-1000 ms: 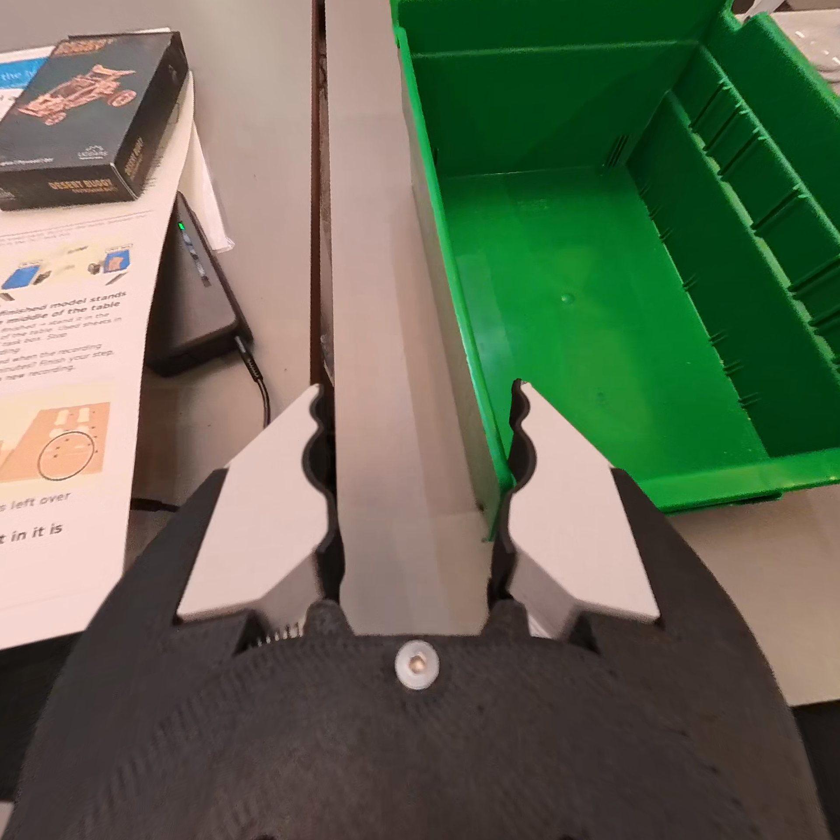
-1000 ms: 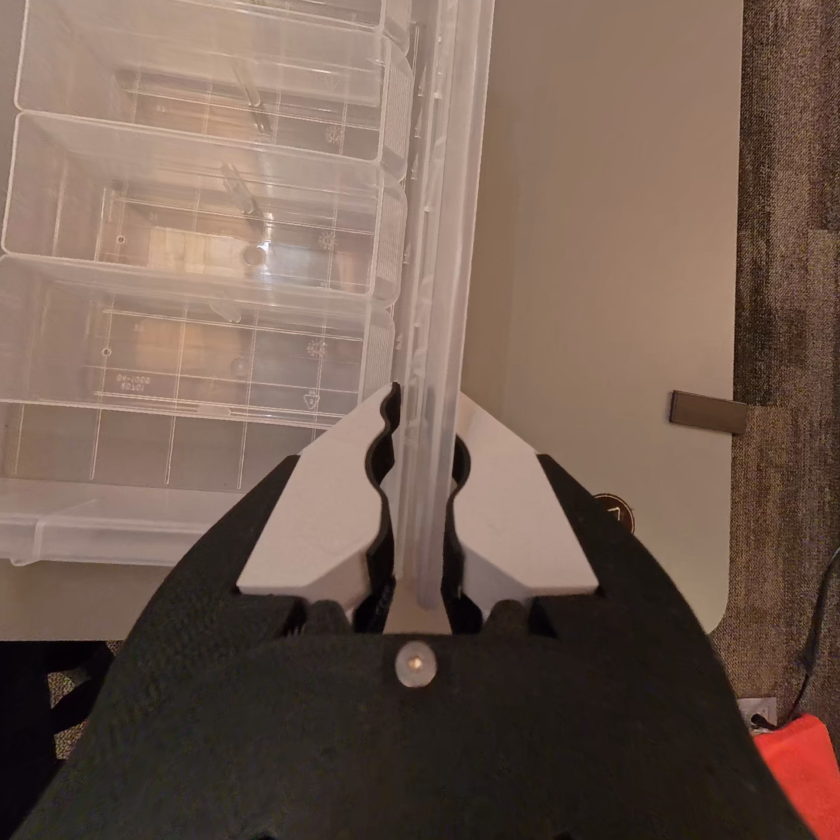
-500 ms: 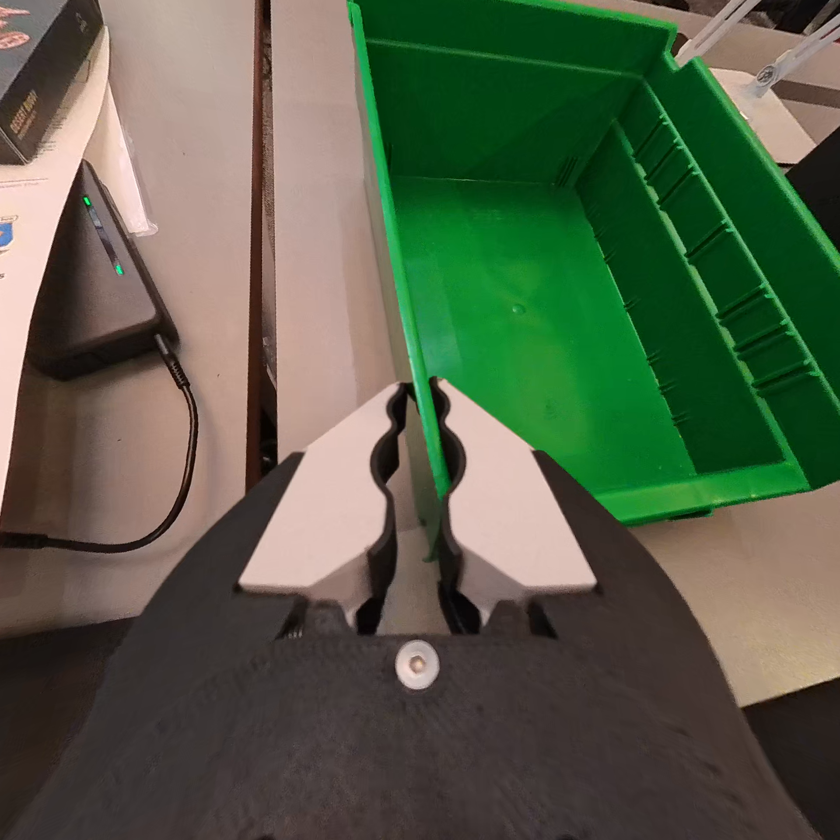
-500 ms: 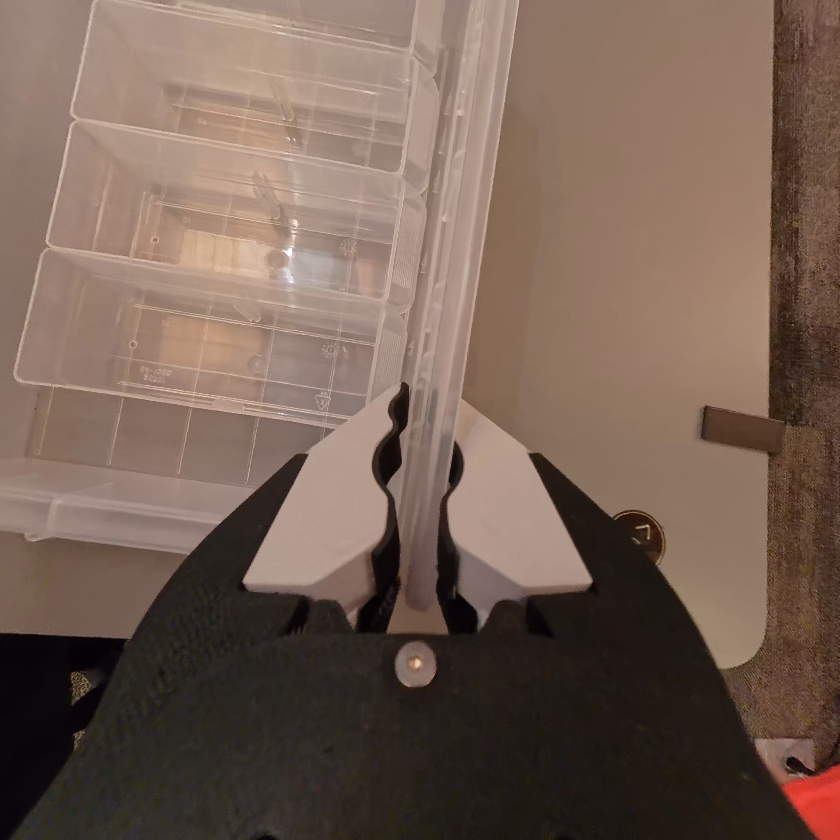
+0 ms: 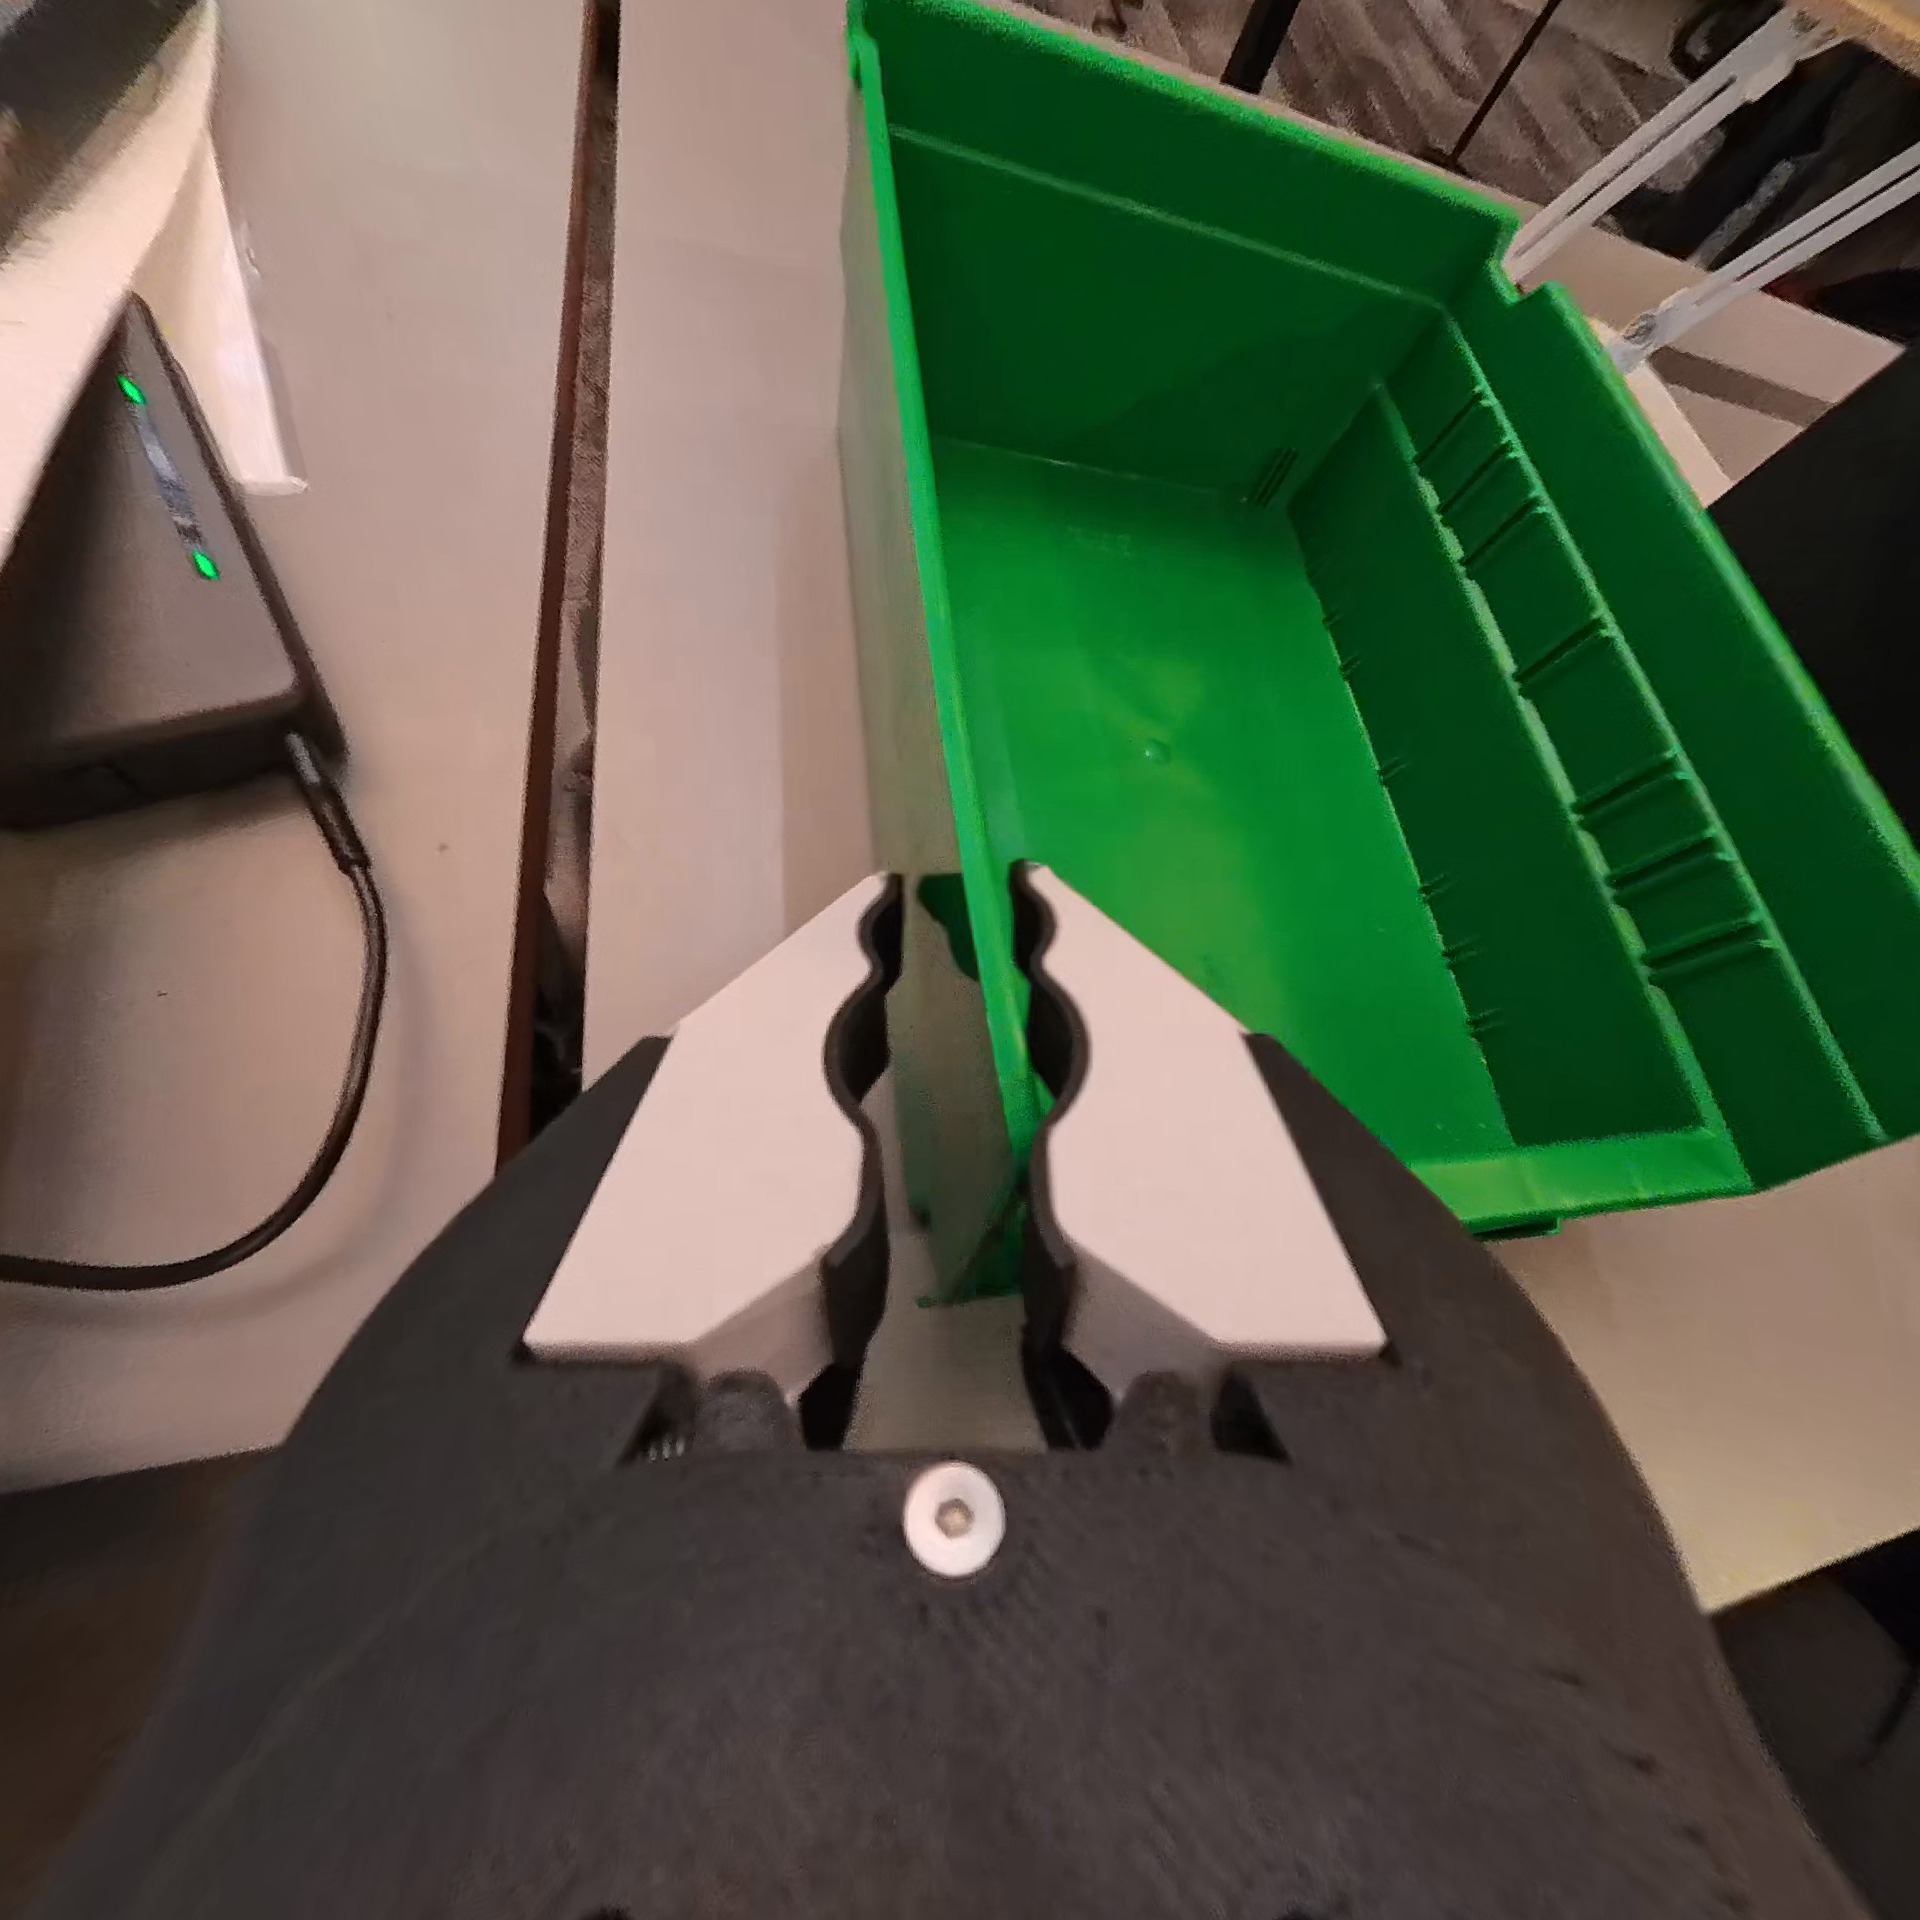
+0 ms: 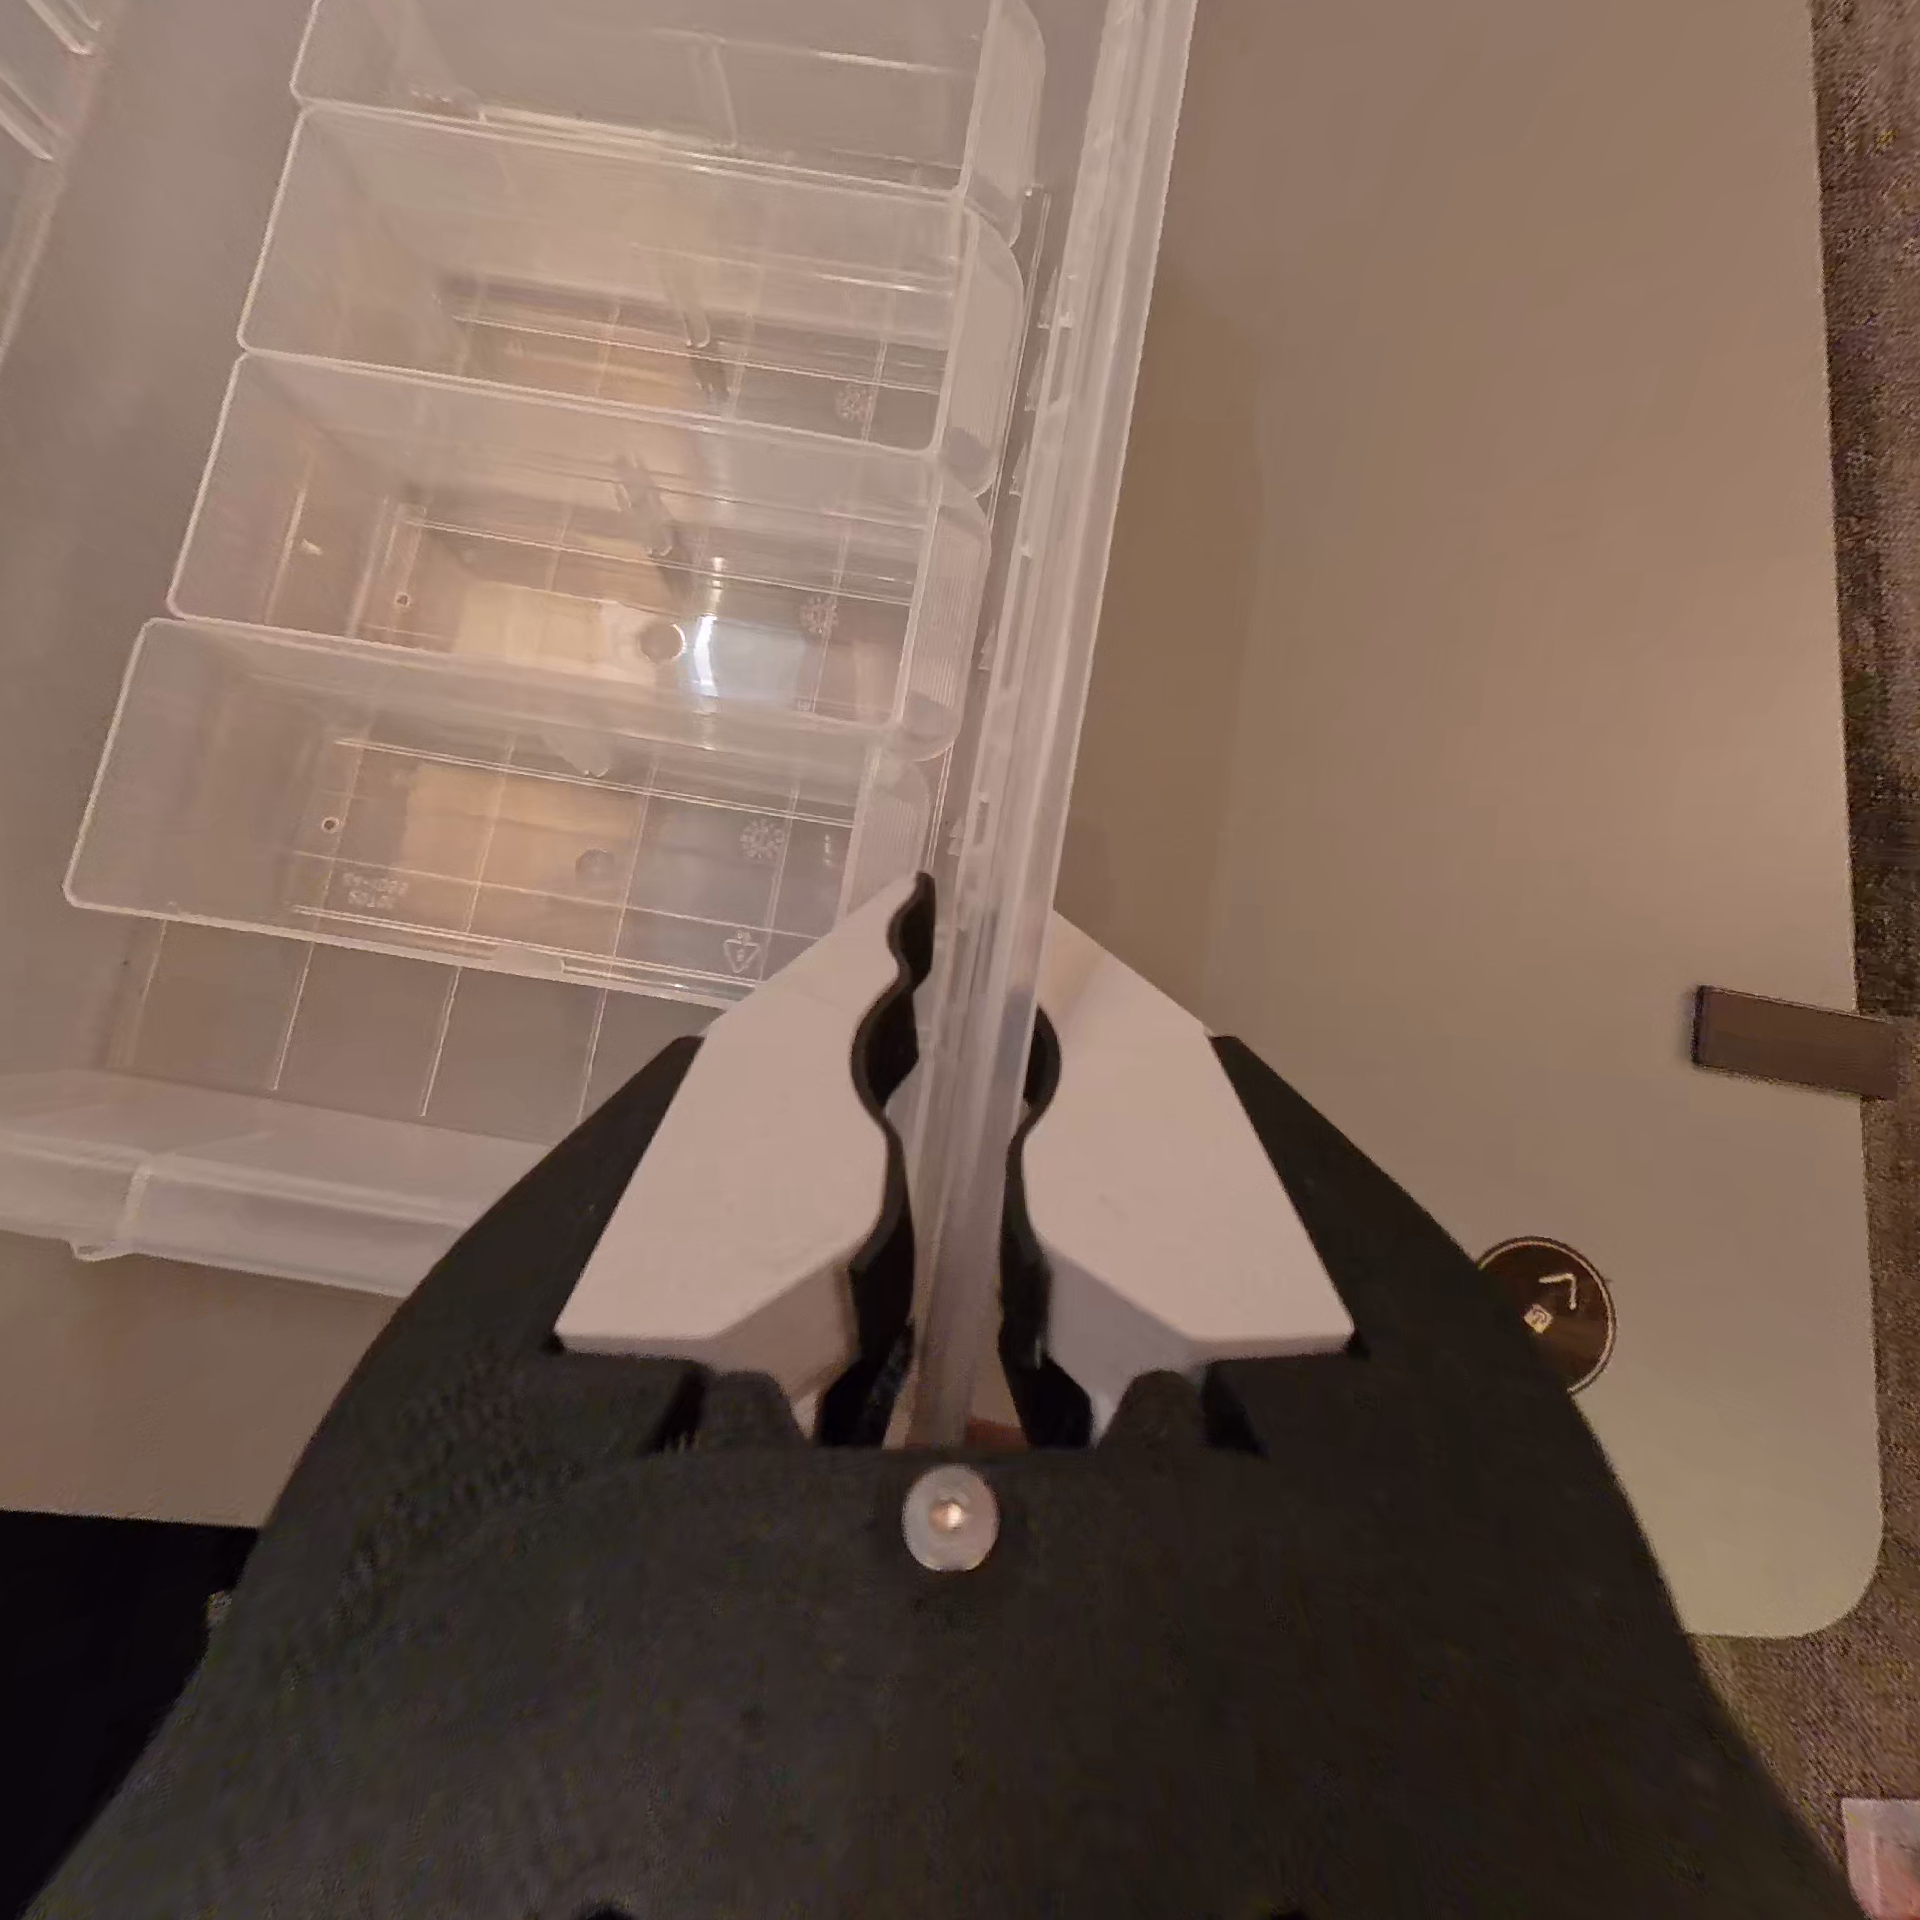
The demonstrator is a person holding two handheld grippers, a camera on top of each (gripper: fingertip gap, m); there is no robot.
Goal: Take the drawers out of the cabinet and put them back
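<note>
Closed since a second ago onto the near left wall of the green drawer (image 5: 1195,727): left gripper (image 5: 951,1081), then wide open beside that wall, now pinching it, jaws narrowed to the wall's thickness. Lifted too, by the look of the drawer's near end, tilted up off the table (image 5: 707,520) close to its front edge. Right gripper (image 6: 961,1101) clamped on the right side panel of the clear cabinet (image 6: 582,582), near the table's front edge, clear drawers stacked inside. Judged step: carrying the green drawer off or back. Best done with the pinch kept firm and low on the wall, drawer held level, cabinet steadied throughout. Clear of the black power bank (image 5: 135,623) and its cable (image 5: 343,987) at the left.
</note>
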